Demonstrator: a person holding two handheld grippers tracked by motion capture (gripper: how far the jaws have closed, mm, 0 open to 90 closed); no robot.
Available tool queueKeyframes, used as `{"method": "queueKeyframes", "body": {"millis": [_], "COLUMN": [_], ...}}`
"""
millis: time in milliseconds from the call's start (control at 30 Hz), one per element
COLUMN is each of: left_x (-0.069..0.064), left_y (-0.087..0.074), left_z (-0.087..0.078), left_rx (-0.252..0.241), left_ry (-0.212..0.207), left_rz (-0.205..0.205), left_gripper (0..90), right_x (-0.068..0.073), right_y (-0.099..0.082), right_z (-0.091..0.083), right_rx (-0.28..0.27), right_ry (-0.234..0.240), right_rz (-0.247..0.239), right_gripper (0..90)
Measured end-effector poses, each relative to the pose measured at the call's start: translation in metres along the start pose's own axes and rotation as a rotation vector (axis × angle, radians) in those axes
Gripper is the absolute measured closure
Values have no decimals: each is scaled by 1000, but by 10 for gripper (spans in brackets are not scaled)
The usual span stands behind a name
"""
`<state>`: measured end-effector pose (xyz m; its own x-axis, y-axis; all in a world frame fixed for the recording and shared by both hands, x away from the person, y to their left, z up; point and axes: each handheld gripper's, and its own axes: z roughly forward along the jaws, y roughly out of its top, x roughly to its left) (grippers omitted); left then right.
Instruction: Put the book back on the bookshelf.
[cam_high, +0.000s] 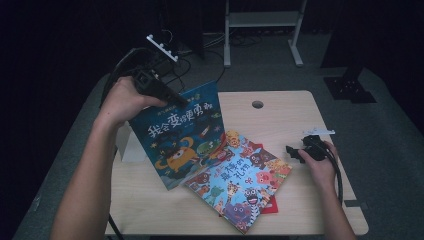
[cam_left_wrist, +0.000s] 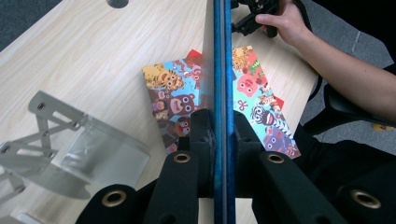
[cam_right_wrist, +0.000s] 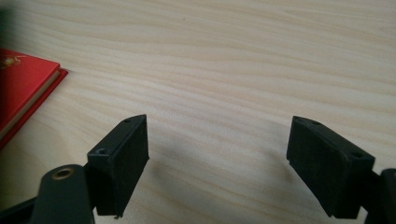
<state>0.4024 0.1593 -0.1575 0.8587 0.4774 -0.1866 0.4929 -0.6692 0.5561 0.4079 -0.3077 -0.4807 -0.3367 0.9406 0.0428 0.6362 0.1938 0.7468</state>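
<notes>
While the high view shows the left gripper (cam_high: 172, 96) lifting the blue book (cam_high: 180, 135) at centre-left, two books (cam_high: 240, 180) remain on the table (cam_high: 300, 105). Its own view confirms the jaws clamped on the book's edge. Lower right, the right gripper (cam_right_wrist: 217, 158) hangs empty, jaws spread.

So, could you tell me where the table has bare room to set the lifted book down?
Bare wood lies behind the flat colourful book, around the table hole, and under the open right gripper. The centre is crowded.
</notes>
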Motion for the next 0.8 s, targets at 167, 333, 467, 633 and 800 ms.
{"method": "queueKeyframes", "body": {"millis": [167,333,467,633,800], "left_x": [1,1,2,4,6], "left_y": [-7,-15,-22,-32,-44], "left_z": [-9,-18,-25,-32,-40], "left_rx": [-4,-15,-22,-23,-35], "left_ry": [10,18,24,37,56], "left_rz": [-9,-19,-27,-43,-59], "left_gripper": [823,822,822,822,822], "right_x": [0,0,0,0,0], "right_y": [-2,-2,-2,-2,-2], "right_z": [4,6,6,6,6], "right_rx": [12,16,18,20,20], "right_ry": [-22,-39,-39,-40,-41], "right_rz": [-4,-4,-4,-3,0], "right_gripper": [173,127,120,112,110]}}
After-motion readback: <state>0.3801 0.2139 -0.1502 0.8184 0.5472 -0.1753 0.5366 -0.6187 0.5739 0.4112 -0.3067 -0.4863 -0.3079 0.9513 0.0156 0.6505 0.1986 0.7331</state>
